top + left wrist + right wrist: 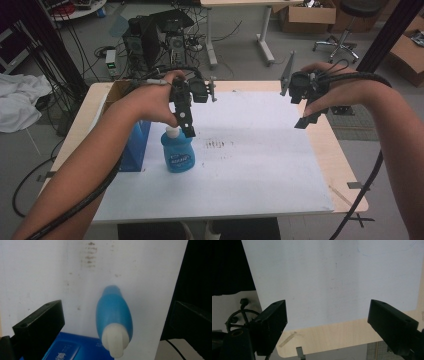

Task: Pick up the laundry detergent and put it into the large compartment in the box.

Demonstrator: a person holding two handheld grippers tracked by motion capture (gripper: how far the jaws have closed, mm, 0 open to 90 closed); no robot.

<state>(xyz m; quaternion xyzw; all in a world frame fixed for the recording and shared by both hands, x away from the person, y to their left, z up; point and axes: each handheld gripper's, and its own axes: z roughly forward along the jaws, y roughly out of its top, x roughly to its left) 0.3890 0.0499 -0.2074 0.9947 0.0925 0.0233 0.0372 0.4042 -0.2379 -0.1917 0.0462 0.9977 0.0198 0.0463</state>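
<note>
The left gripper [186,125] hovers with jaws spread wide directly above the upright blue bottle [178,151], while the right gripper [306,119], jaws also apart, hangs empty at far right over the white sheet [260,165].

Bare forearms, black hand-held gripper [186,112] bodies, blocky jaws, thick black cables

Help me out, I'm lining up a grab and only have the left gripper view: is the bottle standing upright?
Observer: Yes, in the high view the blue bottle stands upright on the white sheet, with the left gripper just above its white cap.
Operator: What is the blue thing beside it?
Observer: A blue box, standing on the bottle's left near the sheet's edge.
Operator: Is the other gripper near?
Observer: No, the right gripper is open, above the sheet's far right side, well apart from the bottle.
</note>
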